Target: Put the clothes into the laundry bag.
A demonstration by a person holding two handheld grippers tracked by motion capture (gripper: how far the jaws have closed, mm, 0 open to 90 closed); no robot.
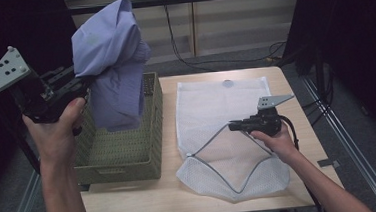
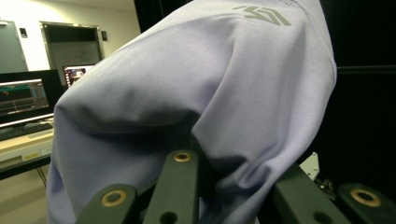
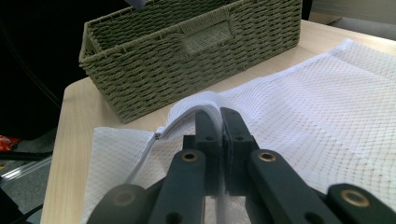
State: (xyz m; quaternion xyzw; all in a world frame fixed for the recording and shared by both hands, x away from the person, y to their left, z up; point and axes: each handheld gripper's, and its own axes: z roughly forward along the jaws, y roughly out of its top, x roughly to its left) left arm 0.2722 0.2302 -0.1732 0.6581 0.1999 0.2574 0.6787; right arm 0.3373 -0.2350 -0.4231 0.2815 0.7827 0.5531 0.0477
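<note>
Up close, the lavender shirt [image 2: 196, 93] bears a grey angular logo — no readable letters. It hangs lengthwise downward over the woven basket [image 1: 124, 150], pinched in the left gripper's [image 1: 81, 83] closed jaws. The right gripper [image 1: 233, 126] clamps the mesh laundry bag's [image 1: 226, 108] zipper edge — flat on the surface.

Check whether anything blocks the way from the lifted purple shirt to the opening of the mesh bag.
Nothing visible does. The purple shirt hangs from the left gripper above the woven basket. The right gripper pinches the zipper edge of the white mesh bag and lifts it. Between basket and bag lies bare table.
</note>
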